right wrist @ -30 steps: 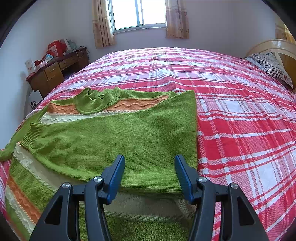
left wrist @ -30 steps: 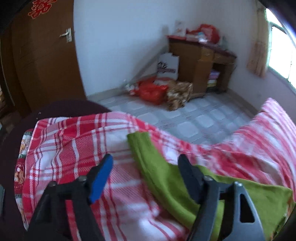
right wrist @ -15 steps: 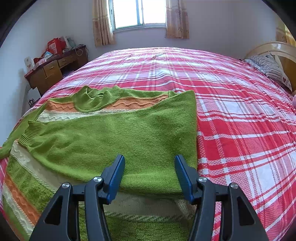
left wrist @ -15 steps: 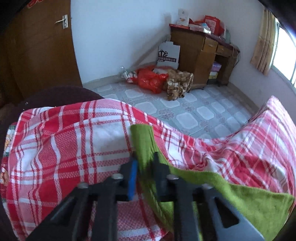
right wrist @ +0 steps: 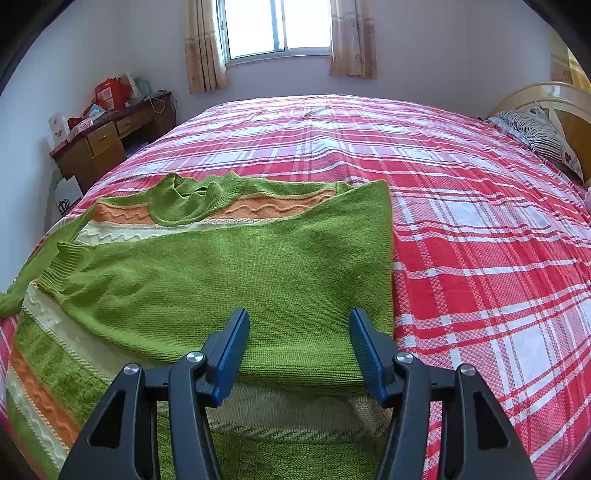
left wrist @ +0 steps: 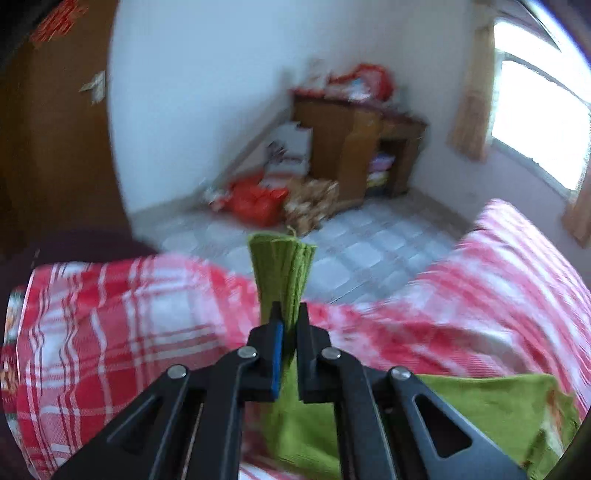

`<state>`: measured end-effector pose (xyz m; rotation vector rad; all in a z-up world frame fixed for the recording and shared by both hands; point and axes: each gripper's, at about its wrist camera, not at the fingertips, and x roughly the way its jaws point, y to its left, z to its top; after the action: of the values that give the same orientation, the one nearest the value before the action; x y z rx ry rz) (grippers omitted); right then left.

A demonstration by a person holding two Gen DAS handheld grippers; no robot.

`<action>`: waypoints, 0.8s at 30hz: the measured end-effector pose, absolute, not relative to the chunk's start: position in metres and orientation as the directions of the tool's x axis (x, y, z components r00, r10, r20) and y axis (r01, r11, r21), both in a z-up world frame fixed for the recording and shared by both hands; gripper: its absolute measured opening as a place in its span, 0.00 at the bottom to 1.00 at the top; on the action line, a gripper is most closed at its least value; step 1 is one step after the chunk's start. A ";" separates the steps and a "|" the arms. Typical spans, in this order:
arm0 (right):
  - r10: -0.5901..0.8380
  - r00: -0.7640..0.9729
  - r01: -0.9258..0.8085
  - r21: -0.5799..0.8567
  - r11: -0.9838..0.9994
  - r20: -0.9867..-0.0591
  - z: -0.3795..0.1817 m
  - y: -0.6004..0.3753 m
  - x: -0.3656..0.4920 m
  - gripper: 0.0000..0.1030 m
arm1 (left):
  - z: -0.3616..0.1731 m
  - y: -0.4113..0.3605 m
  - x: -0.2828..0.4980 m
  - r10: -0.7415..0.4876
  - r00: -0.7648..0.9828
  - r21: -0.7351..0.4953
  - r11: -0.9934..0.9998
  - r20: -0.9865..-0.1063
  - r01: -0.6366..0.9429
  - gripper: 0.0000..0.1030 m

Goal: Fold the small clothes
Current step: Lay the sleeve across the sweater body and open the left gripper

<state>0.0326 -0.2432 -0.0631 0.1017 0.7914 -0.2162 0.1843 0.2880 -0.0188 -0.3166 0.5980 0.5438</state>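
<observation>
Right wrist view takes in most of the scene: a bed (right wrist: 461, 206) under a red, pink and white plaid cover fills the frame, with a window (right wrist: 277, 26) and curtains at the far wall, a wooden desk (right wrist: 107, 144) at the left and a striped pillow (right wrist: 535, 133) at the right edge. On the near left part of the bed lies a green sweater (right wrist: 229, 273) with orange and cream bands. One side of it is folded across the body, so the chest pattern shows only near the collar and down the left edge. Its lower hem is cut off by the frame and partly hidden behind the gripper arms.

The right gripper (right wrist: 299, 343) hangs above the near edge of the folded panel with its blue-padded jaws standing apart and nothing between them; whether the tips touch the knit cannot be told.

From the left wrist, the picture is blurred. The left gripper (left wrist: 288, 325) has its jaws clamped on the sweater's sleeve (left wrist: 282, 273), whose ribbed cuff stands up bunched beyond the tips, clear of the cover. More green knit trails below and to the right, partly hidden by the gripper arms. Behind are a tiled floor (left wrist: 351, 251), a red bag (left wrist: 258, 199) and a brown door (left wrist: 55, 147), all smeared.
</observation>
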 end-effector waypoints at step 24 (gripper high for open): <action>-0.095 0.716 0.226 0.101 0.969 -0.691 -0.062 -0.253 0.027 0.56 | -0.014 -0.046 0.139 -0.180 0.807 0.010 0.974 -0.563 0.224 0.05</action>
<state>0.0274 -0.2533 -0.0623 0.1835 0.7525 -0.1792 0.1387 -0.0461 -0.0136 0.0774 0.5945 -0.2164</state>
